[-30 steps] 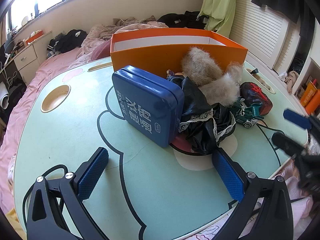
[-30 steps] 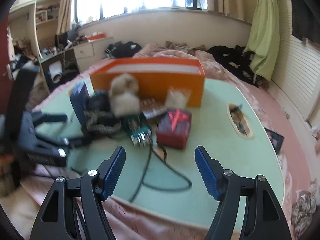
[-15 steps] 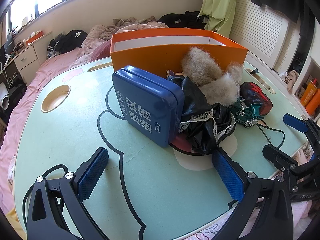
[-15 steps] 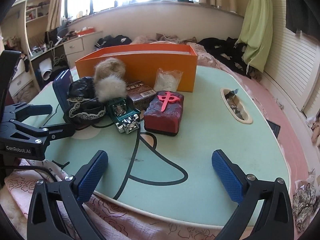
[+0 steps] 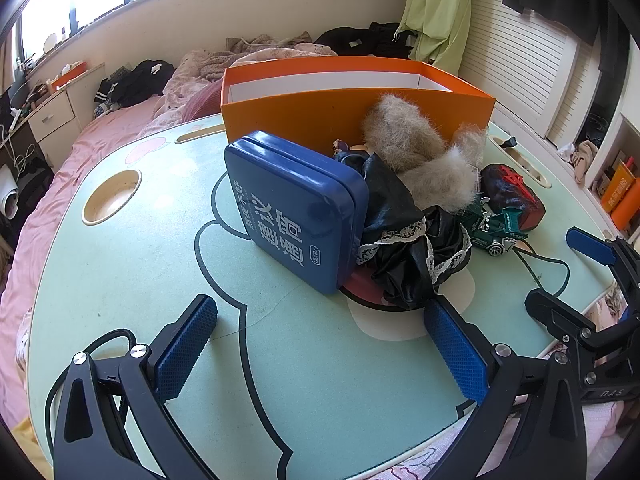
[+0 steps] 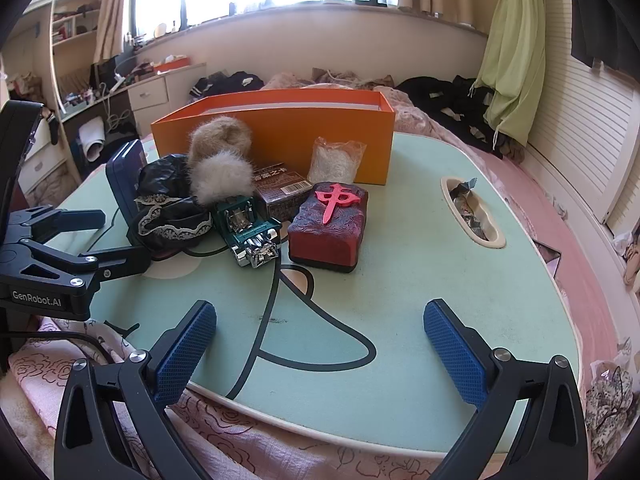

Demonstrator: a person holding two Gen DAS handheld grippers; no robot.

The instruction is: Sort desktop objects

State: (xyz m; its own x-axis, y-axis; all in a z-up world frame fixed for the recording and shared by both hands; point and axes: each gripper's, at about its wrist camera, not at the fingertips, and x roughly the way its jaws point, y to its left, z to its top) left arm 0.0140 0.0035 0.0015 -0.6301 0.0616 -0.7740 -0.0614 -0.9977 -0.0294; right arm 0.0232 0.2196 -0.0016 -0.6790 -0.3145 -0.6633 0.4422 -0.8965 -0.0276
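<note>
Mint-green surface point(image 6: 420, 264) carries everything. Orange box point(image 6: 288, 136) at 12 o'clock, open top. Blue tin point(image 5: 294, 210) on edge at 10 o'clock of the pile, leaning on black lacy cloth point(image 5: 404, 240). Fur pompoms point(image 6: 220, 160) on the cloth. Red block point(image 6: 328, 226) at centre, green toy car point(image 6: 248, 228) just at its 9 o'clock. Left gripper point(image 5: 320, 342) released, nothing between pads. Right gripper point(image 6: 320, 344) released wide, empty, over bare surface.
</note>
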